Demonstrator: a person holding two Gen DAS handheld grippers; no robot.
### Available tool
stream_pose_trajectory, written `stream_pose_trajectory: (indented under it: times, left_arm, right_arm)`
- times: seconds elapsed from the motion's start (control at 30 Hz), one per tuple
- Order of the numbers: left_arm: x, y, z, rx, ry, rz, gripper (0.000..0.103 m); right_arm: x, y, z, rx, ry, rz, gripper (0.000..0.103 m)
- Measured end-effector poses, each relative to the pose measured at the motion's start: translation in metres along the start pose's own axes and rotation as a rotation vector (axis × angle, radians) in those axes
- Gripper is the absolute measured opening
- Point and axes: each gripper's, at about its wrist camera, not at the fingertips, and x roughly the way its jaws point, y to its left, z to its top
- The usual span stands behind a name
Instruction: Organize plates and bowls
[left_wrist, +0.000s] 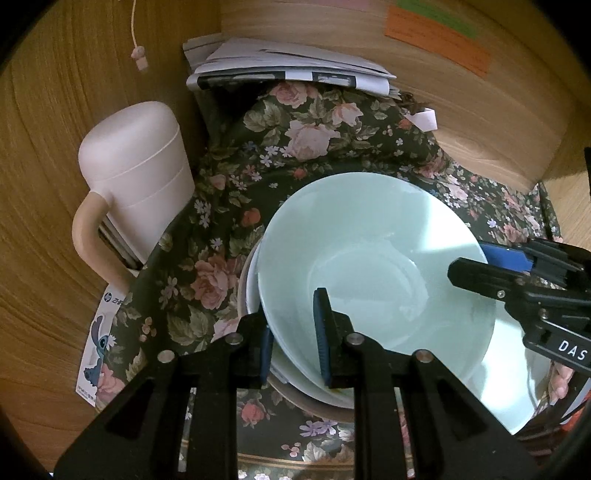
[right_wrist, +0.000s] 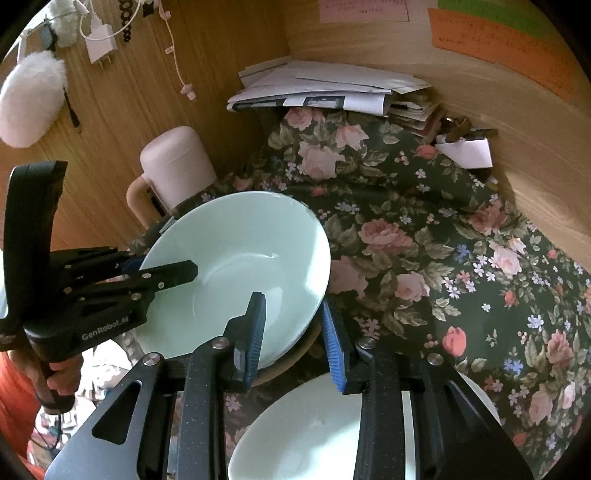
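Jaws of our left gripper (left_wrist: 295, 332) clamp the near rim of the pale green bowl (left_wrist: 373, 258), tilted over the floral cloth (left_wrist: 295, 129) on the worktop. Right wrist view: our right gripper (right_wrist: 293, 336) straddles the opposite rim, jaws slightly apart, pads barely off it; second bowl (right_wrist: 306, 432) below.

My left gripper (left_wrist: 295, 332) and right gripper (right_wrist: 293, 336) are both matte black plastic with a faint speckle, built from angular linkage arms with triangular cut-outs and round silver pivot screws. Ribbed blue pads (right_wrist: 257, 332) line my fingers. White lettering marks the bodies: "GenRobot.AI" on the left, "DAS" on the right. An orange-red sleeve (right_wrist: 14, 391) shows behind my left hand (right_wrist: 61, 384).
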Motion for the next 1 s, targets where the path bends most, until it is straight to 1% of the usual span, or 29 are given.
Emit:
stream_pose_trajectory:
  times: [0.23,0.33,0.4,0.43,0.53,0.6,0.63,0.67,0.73,0.8,0.87,1.0]
  left_arm:
    - [-0.002,-0.005,0.003,0.045,0.004,0.016,0.021]
    - [-0.003,-0.005,0.005,0.038,0.011,0.004,0.026]
    - [-0.003,-0.004,0.007,0.033,0.014,0.005,0.029]
    - [-0.003,-0.004,0.007,0.031,0.017,0.005,0.03]
    - [-0.003,-0.004,0.01,0.021,0.026,-0.005,0.036]
    - [-0.004,-0.005,0.012,0.028,0.017,0.011,0.036]
    - [-0.006,-0.005,0.013,0.032,0.005,0.026,0.04]
    - [-0.01,-0.006,0.014,0.042,-0.024,0.057,0.05]
    - [-0.02,-0.005,0.017,0.049,-0.069,0.066,0.059]
    - [-0.025,-0.002,0.019,0.042,-0.075,0.06,0.059]
    - [-0.025,0.003,0.02,0.034,-0.076,0.07,0.059]
    - [-0.022,0.015,0.013,-0.005,-0.054,0.058,0.059]
  right_arm:
    - [0.003,-0.003,-0.002,0.022,0.018,0.002,0.03]
    - [0.002,-0.003,-0.002,0.031,0.013,0.0,0.034]
    - [0.0,-0.003,-0.001,0.033,0.005,-0.003,0.041]
    - [-0.001,-0.003,-0.001,0.032,0.002,-0.007,0.042]
    - [-0.002,-0.004,-0.001,0.03,0.002,-0.006,0.043]
    - [-0.002,-0.004,-0.001,0.028,0.002,-0.009,0.043]
    - [-0.002,-0.004,-0.001,0.03,0.002,-0.01,0.043]
    - [-0.002,-0.005,-0.001,0.031,0.003,-0.009,0.043]
    - [-0.002,-0.006,-0.001,0.034,0.001,-0.009,0.043]
    - [-0.002,-0.008,0.0,0.038,0.0,-0.007,0.043]
    - [-0.002,-0.008,0.001,0.042,0.0,-0.003,0.043]
    - [0.0,-0.01,0.002,0.044,0.009,0.007,0.043]
